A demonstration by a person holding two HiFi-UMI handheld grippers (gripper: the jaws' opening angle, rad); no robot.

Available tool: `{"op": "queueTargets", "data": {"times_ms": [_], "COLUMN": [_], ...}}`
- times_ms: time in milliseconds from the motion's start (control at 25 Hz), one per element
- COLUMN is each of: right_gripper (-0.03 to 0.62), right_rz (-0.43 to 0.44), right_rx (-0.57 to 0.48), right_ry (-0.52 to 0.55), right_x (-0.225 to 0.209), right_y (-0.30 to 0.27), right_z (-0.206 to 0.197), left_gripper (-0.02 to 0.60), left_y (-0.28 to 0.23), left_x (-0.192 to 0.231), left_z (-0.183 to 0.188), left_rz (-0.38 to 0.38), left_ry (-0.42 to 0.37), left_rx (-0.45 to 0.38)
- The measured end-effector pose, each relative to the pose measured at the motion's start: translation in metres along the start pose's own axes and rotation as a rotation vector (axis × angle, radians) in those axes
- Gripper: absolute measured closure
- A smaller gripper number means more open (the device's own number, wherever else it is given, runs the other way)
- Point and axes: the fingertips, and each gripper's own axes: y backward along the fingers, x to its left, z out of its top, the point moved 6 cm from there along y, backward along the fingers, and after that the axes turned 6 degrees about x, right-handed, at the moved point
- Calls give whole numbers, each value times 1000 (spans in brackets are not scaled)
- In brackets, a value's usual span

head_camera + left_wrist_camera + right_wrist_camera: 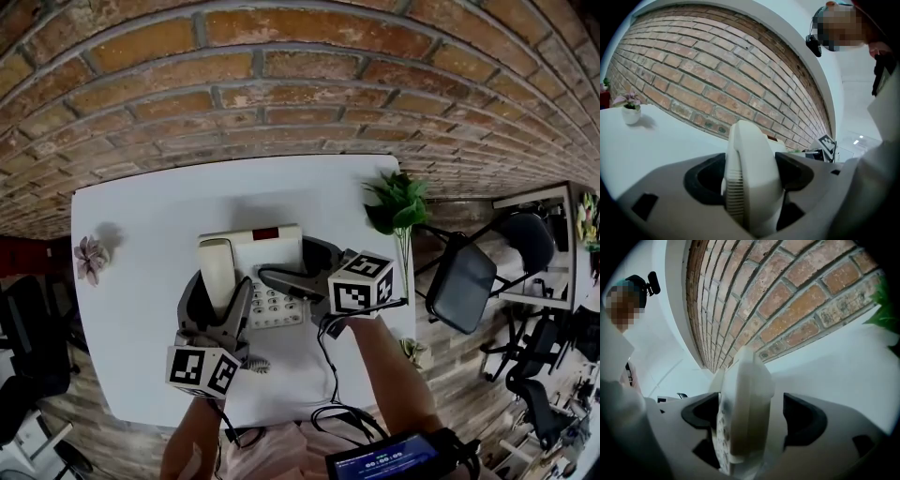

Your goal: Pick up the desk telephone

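White desk (141, 262) against brick wall (281, 94). Desk telephone (267, 246) sits near-centre, long axis near-far. Left gripper (220, 305) fingers clamp its handset (216, 267). Right gripper (295, 264) fingers stand wide, straddling the keypad side without pressing.

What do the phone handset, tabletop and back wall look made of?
Handset: off-white moulded plastic, smooth and semi-matte. Its ribbed grille slots show in the left gripper view.
Tabletop: white, flat and matte, probably laminate or painted board. The core can't be told.
Wall: rough reddish-brown brick with pale mortar joints. Whether it is real brick or cladding is unclear.
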Motion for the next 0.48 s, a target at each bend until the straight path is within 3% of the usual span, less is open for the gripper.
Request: {"op": "queueTargets", "data": {"times_ms": [480], "right_gripper": [145], "right_rz": [100], "right_rx": [57], "right_ry": [-10], "right_x": [8], "right_y": [-10], "right_z": [-3], "left_gripper": [245], "left_y": [10], "left_x": [-6], "left_z": [-1], "left_rz": [7], "left_ry": [-46], "left_rx": [-59]}}
